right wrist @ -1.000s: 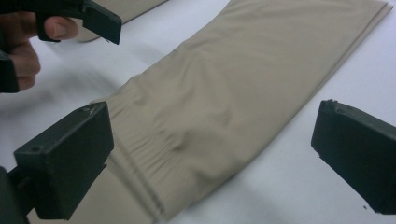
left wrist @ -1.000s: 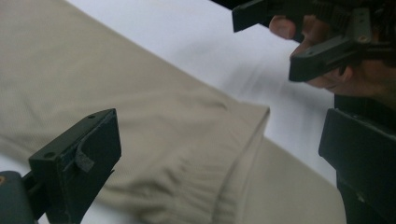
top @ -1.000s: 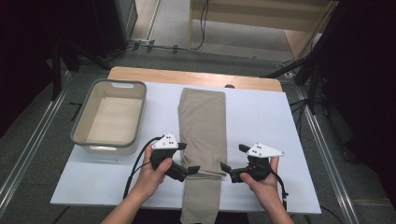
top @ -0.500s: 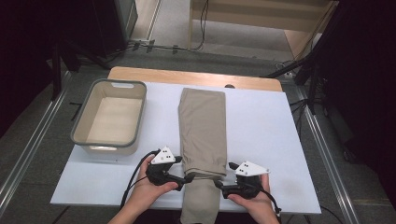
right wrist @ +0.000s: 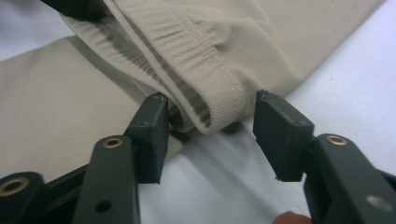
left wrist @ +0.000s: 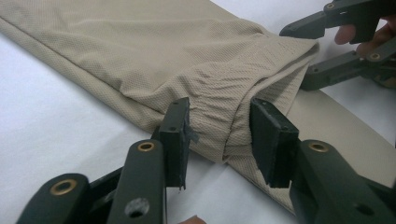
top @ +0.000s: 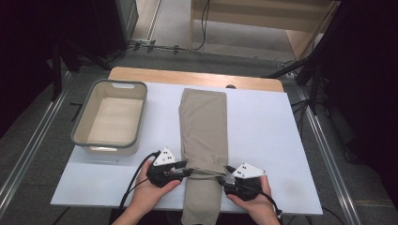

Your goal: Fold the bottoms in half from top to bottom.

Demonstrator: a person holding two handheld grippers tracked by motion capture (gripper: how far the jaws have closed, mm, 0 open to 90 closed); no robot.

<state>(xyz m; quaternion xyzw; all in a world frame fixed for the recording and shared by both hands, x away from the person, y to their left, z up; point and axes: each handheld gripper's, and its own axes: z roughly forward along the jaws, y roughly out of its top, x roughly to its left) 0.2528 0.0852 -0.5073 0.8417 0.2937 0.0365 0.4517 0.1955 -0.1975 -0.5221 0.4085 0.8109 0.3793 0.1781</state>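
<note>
- Two grippers sit at the near end of the folded tan trousers (top: 203, 136), which lie lengthwise down the middle of the white counter (top: 277, 140).
- Left gripper (left wrist: 219, 135): jaws have just been closing, bunched cloth between them, pads touching it.
- Right gripper (right wrist: 210, 126): jaws likewise closing around the folded edge, one pad still apart.
- Grey bin (top: 110, 140) stands left of the trousers.

I read the trousers (left wrist: 154, 51) as beige cloth, fine pique-like weave, matt, with a puckered waistband. Left gripper (left wrist: 219, 135) and right gripper (right wrist: 210, 133): matt dark plastic jaws, brass-coloured rivets. Table (top: 263, 136) white, smooth, matt sheet; wood edge behind. Bin (top: 84, 140) smooth plastic, grey rim
</note>
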